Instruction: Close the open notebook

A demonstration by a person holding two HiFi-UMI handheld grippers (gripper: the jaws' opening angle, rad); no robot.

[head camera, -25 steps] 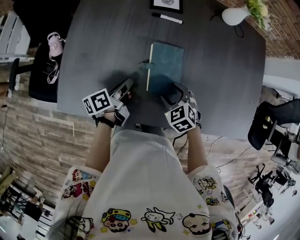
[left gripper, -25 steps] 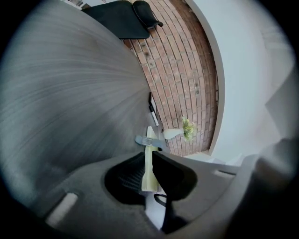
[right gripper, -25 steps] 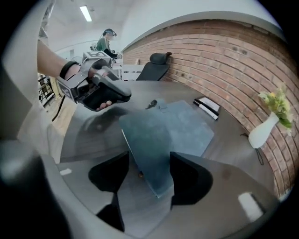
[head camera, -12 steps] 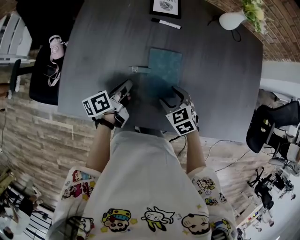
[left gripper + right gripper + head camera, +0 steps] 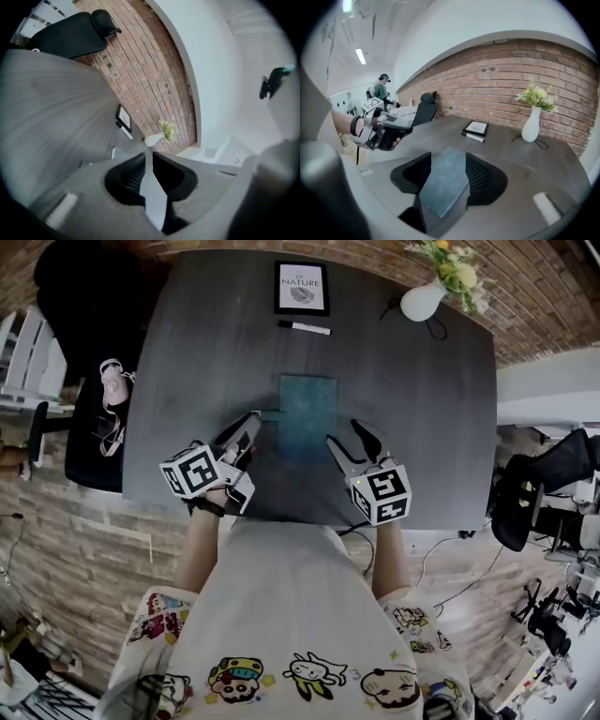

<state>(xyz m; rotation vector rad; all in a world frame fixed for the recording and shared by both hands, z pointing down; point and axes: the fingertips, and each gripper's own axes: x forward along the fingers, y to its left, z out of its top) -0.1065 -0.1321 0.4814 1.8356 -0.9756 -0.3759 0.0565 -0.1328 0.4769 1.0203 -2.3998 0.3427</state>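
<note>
Caught whole in the head view alone: dark worktop (image 5: pixel 187 352), rounded at its far corners, with a black chair (image 5: pixel 89 442) off the left side. Given by the right gripper view alone: long brick wall (image 5: pixel 497 89) behind the far edge, and a person (image 5: pixel 383 89) standing far back at the left. Near the middle of the worktop, teal notebook (image 5: pixel 307 416), closed and lying flat; seen entire from the head, framed in the gap of the right tongs (image 5: pixel 349 437) in their own view, reduced to a corner in the left gripper view. Left tongs (image 5: pixel 251 420) just left of the notebook, narrow, with only a slim slit between the jaws and nothing in it. Right tongs by the notebook's near right corner, spread wide, just now closing a little, with no pad pressed on the cover. Toward the far edge, framed card (image 5: pixel 302 287), in all three views. At the far right, white vase (image 5: pixel 422 302) holding yellow-green flowers (image 5: pixel 453 266); upright and side-on in both gripper views, a mere blob from above. Between card and notebook, just beside the card, white marker (image 5: pixel 305 327).
</note>
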